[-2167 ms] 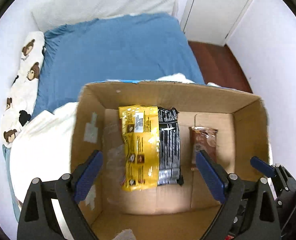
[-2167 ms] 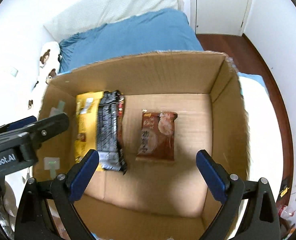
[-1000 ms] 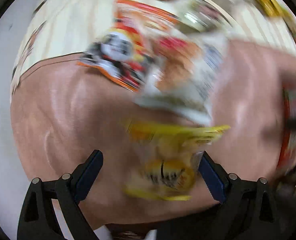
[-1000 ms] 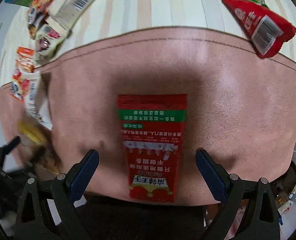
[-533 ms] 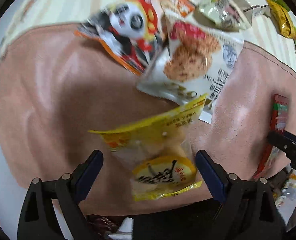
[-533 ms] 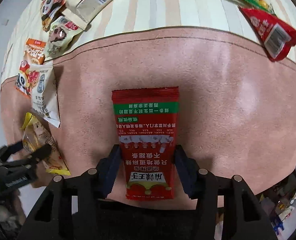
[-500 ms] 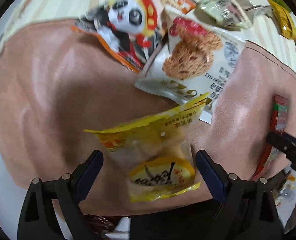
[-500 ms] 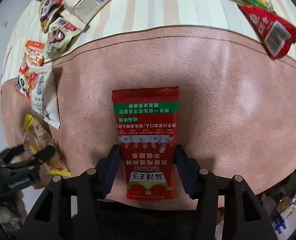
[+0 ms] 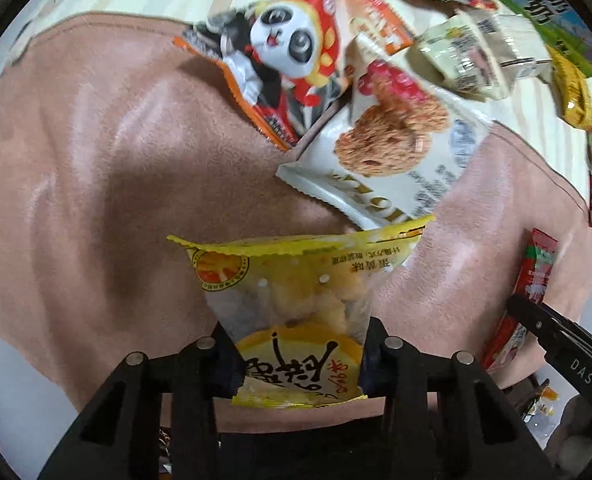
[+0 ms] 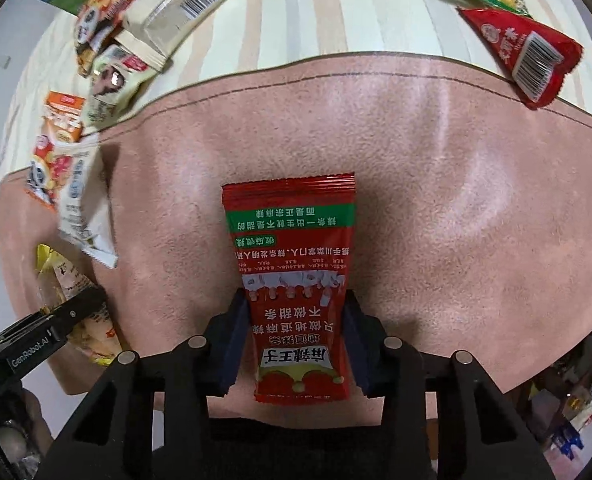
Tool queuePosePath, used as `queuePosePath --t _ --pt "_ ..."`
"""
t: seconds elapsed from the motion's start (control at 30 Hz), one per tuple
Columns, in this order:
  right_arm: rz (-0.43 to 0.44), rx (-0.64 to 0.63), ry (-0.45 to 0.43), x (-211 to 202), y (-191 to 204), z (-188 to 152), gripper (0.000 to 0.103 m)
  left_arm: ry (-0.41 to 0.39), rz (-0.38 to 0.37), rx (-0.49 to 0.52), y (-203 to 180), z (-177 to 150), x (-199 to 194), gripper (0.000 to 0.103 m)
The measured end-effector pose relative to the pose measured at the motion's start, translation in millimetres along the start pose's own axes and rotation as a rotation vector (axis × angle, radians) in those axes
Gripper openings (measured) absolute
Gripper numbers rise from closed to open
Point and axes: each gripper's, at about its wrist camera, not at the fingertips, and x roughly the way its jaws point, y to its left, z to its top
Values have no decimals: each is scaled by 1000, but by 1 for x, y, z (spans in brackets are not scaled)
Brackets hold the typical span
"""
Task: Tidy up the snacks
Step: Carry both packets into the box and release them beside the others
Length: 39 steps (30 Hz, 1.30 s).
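1. The left gripper is clenched on the near end of a yellow snack packet, both pads pressed against its sides. The packet's long axis runs straight away from the camera, its crimped far edge spread wide over the pink blanket.
2. The right gripper is clamped on a red spicy-strip packet, jaws pinching its lower half. The packet also points lengthwise away from the camera, print upside down, with a green band near its far seal.
3. In the right wrist view, open pink blanket lies on both sides of the red packet and beyond it, up to the blanket's stitched edge, where a striped sheet begins.
4. The left of the yellow packet is bare blanket; the blanket's near edge drops off just behind both grippers.
5. Just past the yellow packet's far edge lies a white cookie packet, seemingly touching or slightly under it, though blur makes this uncertain.
6. Farther on, an orange panda packet overlaps the cookie packet's far corner.
7. Beyond, on the striped sheet, sit a pale carton and more wrappers.
8. Far right in the right wrist view, a red triangular pouch straddles the blanket edge, well apart from the held packet.
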Motion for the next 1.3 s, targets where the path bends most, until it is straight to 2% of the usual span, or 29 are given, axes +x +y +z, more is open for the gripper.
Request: queuePosePath --t 0.1,0.23,0.4,0.53,0.63,0.7,0.83,0.93,1.03,1.17,1.3 --pt "31 -3 -4 -22 3 -4 46 -21 -20 4 -12 -1 -14 38" --pt "85 -20 -37 -52 8 -6 46 -65 -78 14 -25 2 -53 38" --pt "171 -44 -111 -108 15 10 45 -148 -151 48 -50 16 -105 38" --pt "226 -63 -187 -148 26 40 45 -218 -216 94 -68 45 -148 38" --pt "262 -74 -252 -187 29 70 45 -282 -238 130 -82 71 -180 38" --pt "272 -76 -301 -203 40 94 45 -309 -249 147 -84 89 -206 38" --pt "258 -80 -403 -231 58 152 45 -353 -231 173 -100 142 -229 38" --pt "234 -78 -441 -246 63 196 45 -343 -212 183 -107 181 -240 38" --pt "204 -78 -460 -248 70 239 45 -306 -180 195 -119 228 -235 38" --pt "161 -72 -436 -240 75 289 45 -228 -140 196 -130 278 -212 38" --pt "106 -72 -400 -214 78 328 45 -145 -97 179 -134 312 -177 38"
